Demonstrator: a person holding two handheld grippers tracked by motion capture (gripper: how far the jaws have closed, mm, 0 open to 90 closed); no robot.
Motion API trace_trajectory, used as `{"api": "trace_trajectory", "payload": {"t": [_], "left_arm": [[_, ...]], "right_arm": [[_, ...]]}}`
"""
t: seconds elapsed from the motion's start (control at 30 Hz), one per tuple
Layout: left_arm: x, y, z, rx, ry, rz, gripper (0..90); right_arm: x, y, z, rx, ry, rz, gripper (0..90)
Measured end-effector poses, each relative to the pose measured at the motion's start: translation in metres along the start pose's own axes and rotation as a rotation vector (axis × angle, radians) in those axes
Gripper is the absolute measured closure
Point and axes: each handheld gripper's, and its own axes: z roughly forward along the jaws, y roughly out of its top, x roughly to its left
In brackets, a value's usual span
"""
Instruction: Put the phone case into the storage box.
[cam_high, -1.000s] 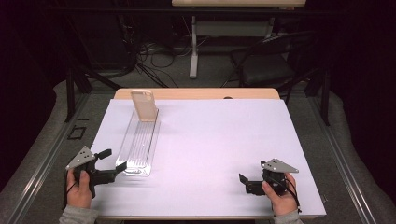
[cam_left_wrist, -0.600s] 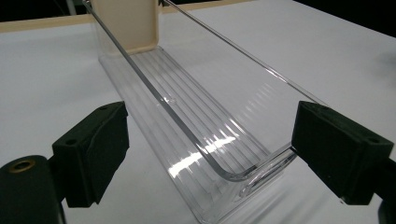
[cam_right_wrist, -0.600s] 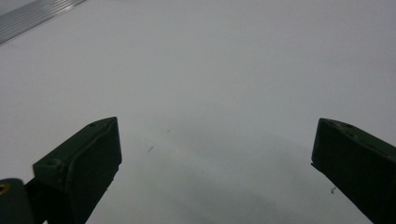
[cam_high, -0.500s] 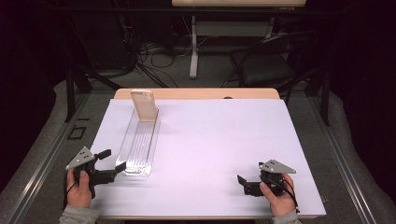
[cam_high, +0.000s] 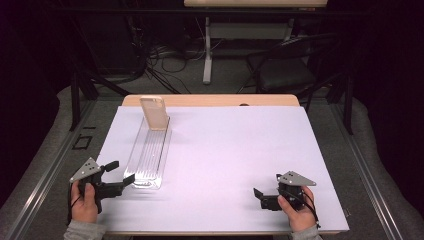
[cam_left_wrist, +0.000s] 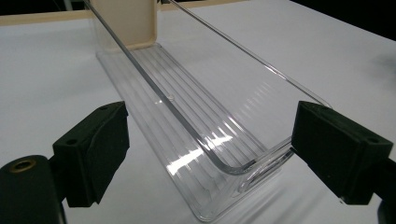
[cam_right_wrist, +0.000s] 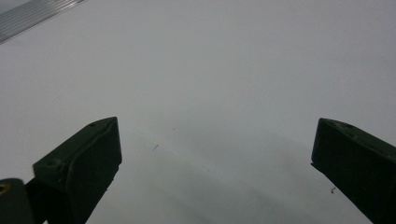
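A long clear plastic tray (cam_high: 150, 152) lies lengthwise on the left part of the white table cover (cam_high: 240, 145). A beige upright block (cam_high: 153, 112) stands at its far end. My left gripper (cam_high: 121, 172) is open at the tray's near end. In the left gripper view the tray's rounded near corner (cam_left_wrist: 233, 163) lies between the wide-apart jaws of the left gripper (cam_left_wrist: 210, 140), and neither pad touches it. The beige block (cam_left_wrist: 126, 21) shows at the far end. My right gripper (cam_high: 260, 197) rests open near the front right, with bare white cover between the jaws of the right gripper (cam_right_wrist: 212, 154).
A strip of the wooden table edge (cam_high: 210, 100) shows at the back. Beyond it are a dark chair (cam_high: 285, 65), a white table leg (cam_high: 206, 50) and cables on the floor. A metal rail (cam_high: 45, 170) runs along the table's left side.
The right gripper has drifted very slightly to the left near the front edge. The left gripper and the tray have stayed in place.
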Motion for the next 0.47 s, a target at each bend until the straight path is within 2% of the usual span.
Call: {"api": "trace_trajectory", "payload": {"t": [0.47], "left_arm": [[0.0025,-0.0007,-0.0006,-0.002,0.004,-0.012,11.8]], "right_arm": [[0.0009,-0.0008,0.0015,0.006,0.006,0.010,2.1]]}}
